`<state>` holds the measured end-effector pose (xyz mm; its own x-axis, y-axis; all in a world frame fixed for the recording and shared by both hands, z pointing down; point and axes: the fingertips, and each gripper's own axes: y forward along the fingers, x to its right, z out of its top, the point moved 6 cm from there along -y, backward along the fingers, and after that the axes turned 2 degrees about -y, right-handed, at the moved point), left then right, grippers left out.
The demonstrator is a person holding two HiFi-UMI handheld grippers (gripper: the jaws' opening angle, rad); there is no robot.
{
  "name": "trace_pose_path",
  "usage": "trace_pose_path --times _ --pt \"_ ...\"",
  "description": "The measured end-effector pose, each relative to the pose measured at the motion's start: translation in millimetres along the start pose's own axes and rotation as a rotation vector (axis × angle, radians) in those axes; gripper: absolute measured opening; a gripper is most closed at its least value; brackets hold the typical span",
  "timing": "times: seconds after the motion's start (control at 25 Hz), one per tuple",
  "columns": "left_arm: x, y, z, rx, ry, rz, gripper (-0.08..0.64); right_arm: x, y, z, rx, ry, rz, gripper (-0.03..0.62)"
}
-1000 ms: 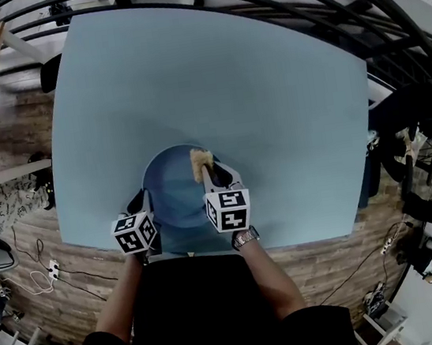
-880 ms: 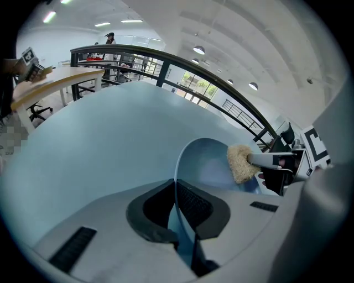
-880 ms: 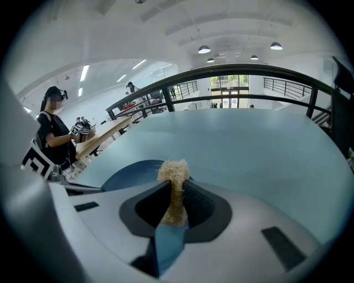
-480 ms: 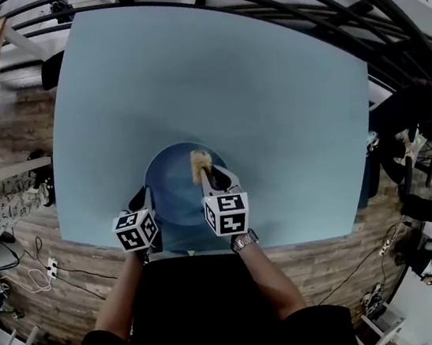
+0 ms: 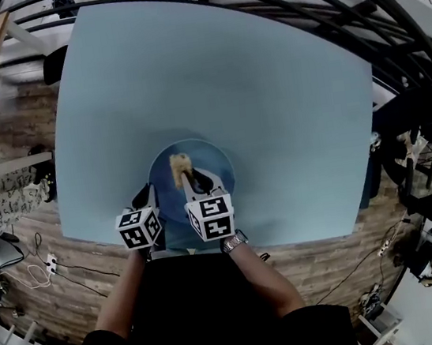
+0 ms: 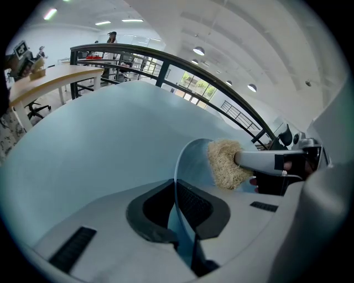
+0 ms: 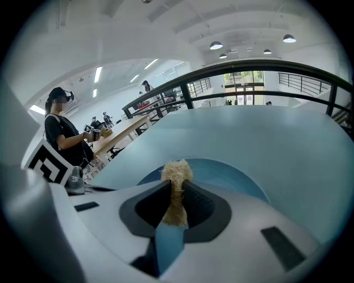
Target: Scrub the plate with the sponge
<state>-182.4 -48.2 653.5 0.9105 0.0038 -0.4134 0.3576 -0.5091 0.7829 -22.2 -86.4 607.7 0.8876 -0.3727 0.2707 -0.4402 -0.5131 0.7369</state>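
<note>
Sponge [image 5: 179, 167] leftward in tight right tongs [image 7: 176, 190]; plate [image 5: 213, 162] seemingly in left tongs [image 6: 176, 207].

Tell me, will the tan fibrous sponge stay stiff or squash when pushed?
Probably squashy: the tan fibrous sponge looks pinched thin between the jaws of the right gripper. Likely light: loose, airy fibres. Its rough surface should resist slipping.

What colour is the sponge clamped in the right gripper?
Pale straw-tan and fibrous; the sponge shows best in the left gripper view.
</note>
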Motion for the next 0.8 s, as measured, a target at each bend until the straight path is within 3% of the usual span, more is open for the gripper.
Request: trace_pose_path --times 0.44,0.8 --pt "1.7 -0.1 0.3 -0.002 -0.006 -0.006 0.005 -36.5 19.6 1.5 -0.024 -0.028 0.092 0.066" --pt "1.0 -0.1 0.7 -0.005 0.002 -0.006 0.005 -31.9 25.6 -0.2 -0.037 -0.01 0.073 0.066"
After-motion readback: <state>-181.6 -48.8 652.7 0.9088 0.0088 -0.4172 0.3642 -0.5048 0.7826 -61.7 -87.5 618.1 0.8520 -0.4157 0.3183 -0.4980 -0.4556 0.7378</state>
